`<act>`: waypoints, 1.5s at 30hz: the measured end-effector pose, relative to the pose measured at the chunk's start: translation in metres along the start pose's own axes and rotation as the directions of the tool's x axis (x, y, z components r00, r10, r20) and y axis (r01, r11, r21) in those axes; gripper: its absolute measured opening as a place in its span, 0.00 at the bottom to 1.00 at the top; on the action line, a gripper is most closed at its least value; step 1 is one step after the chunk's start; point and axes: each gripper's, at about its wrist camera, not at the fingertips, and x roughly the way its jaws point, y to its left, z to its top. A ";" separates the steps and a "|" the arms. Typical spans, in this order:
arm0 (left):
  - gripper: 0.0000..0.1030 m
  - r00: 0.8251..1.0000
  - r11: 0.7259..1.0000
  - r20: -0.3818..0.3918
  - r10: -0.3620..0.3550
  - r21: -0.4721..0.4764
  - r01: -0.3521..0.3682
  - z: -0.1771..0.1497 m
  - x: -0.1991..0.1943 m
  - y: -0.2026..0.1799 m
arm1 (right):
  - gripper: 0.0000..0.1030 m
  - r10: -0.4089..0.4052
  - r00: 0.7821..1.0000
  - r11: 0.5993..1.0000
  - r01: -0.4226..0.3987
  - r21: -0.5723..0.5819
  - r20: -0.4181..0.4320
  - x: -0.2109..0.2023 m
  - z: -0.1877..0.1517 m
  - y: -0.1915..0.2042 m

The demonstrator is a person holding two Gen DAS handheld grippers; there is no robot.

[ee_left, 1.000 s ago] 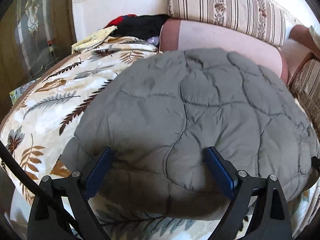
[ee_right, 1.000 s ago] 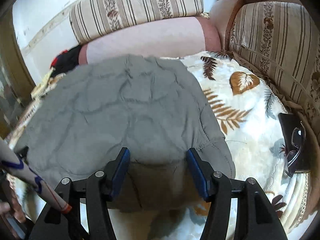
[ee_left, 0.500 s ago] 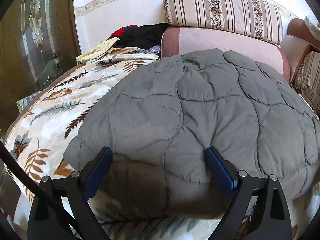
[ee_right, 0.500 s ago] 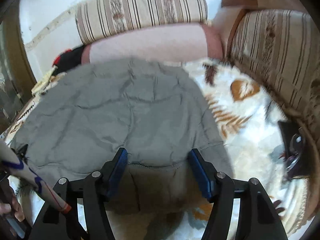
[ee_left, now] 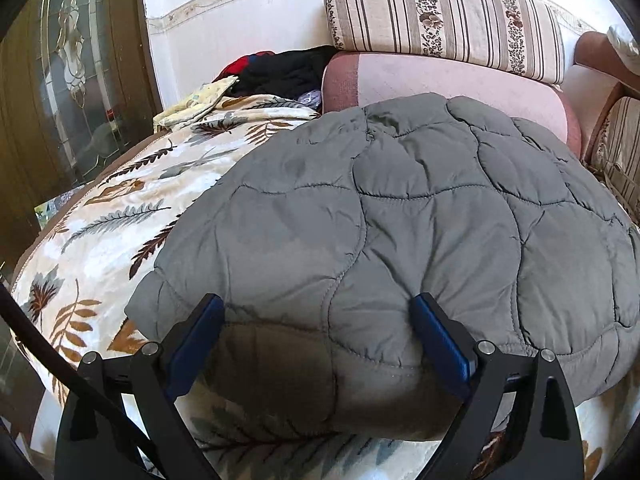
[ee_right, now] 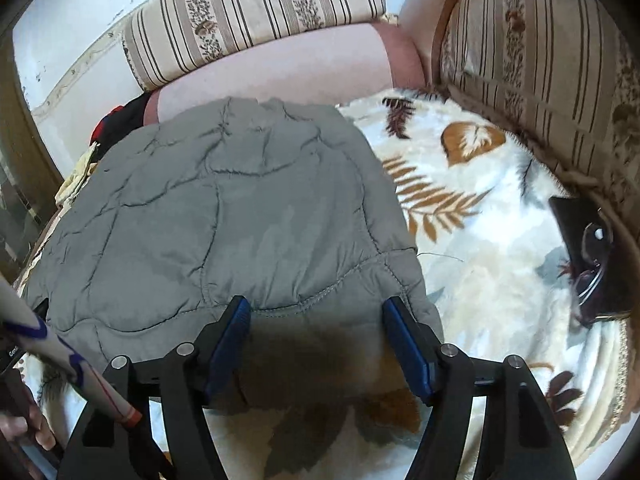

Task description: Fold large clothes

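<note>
Nearest, the left tongs (ee_left: 318, 312) stand spread wide, their blue pads either side of the near hem of the grey quilted padded jacket (ee_left: 400, 220), gripping nothing. Likewise the right tongs (ee_right: 316, 312) gape over the same hem near its right corner. The jacket lies flat on the white leaf-patterned blanket (ee_right: 480, 240). Beyond it sit a pink bolster cushion (ee_left: 440, 80) and striped beige cushions (ee_left: 440, 20).
</note>
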 end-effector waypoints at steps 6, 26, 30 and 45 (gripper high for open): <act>0.92 1.000 1.000 -0.002 -0.003 -0.002 0.003 0.000 0.001 0.001 | 0.74 -0.021 1.000 0.999 0.021 -0.027 0.012 -0.001 -0.002 0.005; 0.92 1.000 1.000 -0.001 -0.001 0.007 0.001 0.001 0.001 -0.001 | 0.80 -0.028 0.998 0.966 0.043 -0.257 0.059 -0.001 -0.026 0.075; 0.92 1.000 1.000 -0.001 -0.005 0.001 0.005 0.001 0.000 0.000 | 0.80 -0.024 0.997 0.968 0.043 -0.248 0.078 -0.014 -0.026 0.075; 0.96 0.999 1.000 -0.050 -0.005 0.011 0.005 0.000 0.005 0.001 | 0.91 -0.074 0.997 0.987 0.068 -0.147 -0.033 0.002 -0.014 0.059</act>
